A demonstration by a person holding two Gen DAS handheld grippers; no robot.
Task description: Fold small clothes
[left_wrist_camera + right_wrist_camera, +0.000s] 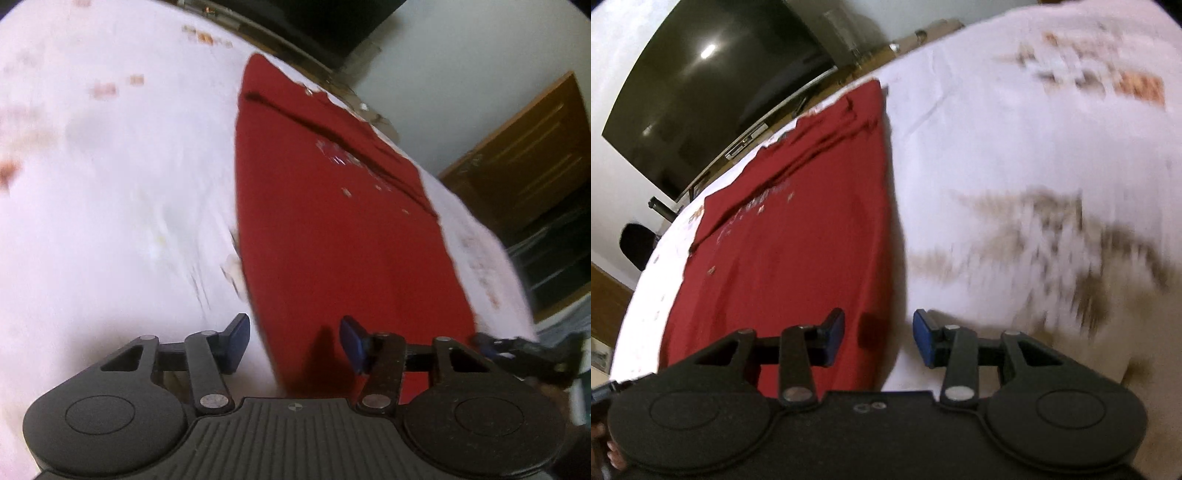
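Two open claws (293, 341) (879, 336) flank smooth red shirt (332, 229).

There is one red garment (332, 229), lying on one white printed cloth (110, 184) that covers the surface. Two grippers are in view, the left gripper (293, 341) and the right gripper (878, 338), and each has two blue fingertips. Behind, I count one dark screen (713, 96) and one wooden door (528, 155).
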